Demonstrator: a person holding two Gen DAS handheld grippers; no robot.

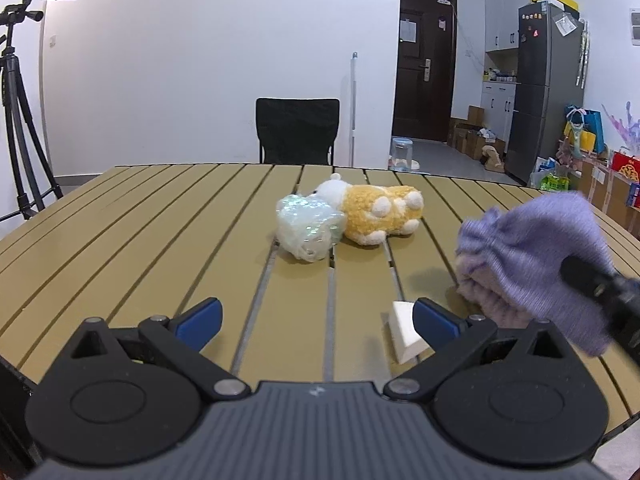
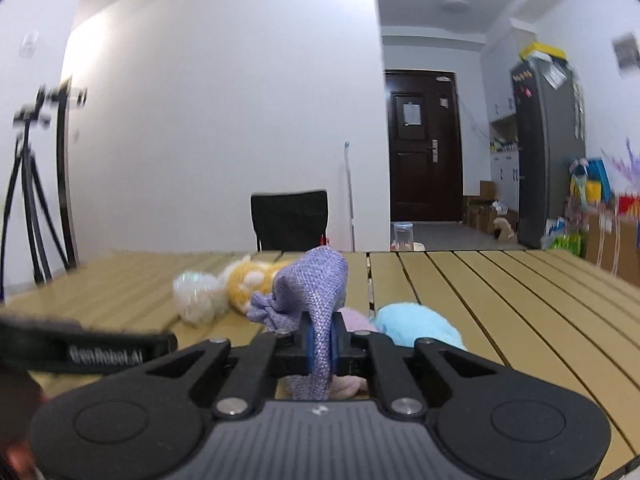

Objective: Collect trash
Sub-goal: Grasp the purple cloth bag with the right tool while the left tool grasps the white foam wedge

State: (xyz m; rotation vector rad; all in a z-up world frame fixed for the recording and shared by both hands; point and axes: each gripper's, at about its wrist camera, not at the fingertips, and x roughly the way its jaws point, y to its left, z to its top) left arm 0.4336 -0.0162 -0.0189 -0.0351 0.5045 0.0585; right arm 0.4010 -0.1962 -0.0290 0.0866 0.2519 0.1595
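A crumpled clear plastic bag (image 1: 308,226) lies mid-table against a yellow and white plush toy (image 1: 380,212). A small white paper piece (image 1: 404,334) lies just beside my left gripper's right finger. My left gripper (image 1: 318,320) is open and empty, low over the near table. My right gripper (image 2: 322,346) is shut on a purple knit cloth (image 2: 316,292), lifted above the table; the cloth also shows at the right in the left wrist view (image 1: 532,248). The bag (image 2: 198,298) and the plush (image 2: 250,280) show blurred to the left of it.
The slatted tan table (image 1: 160,220) fills the foreground. A light blue fluffy item (image 2: 416,324) and a pink cloth (image 2: 354,318) lie under my right gripper. A black chair (image 1: 298,130) stands behind the table. A tripod (image 1: 18,100) stands at the left.
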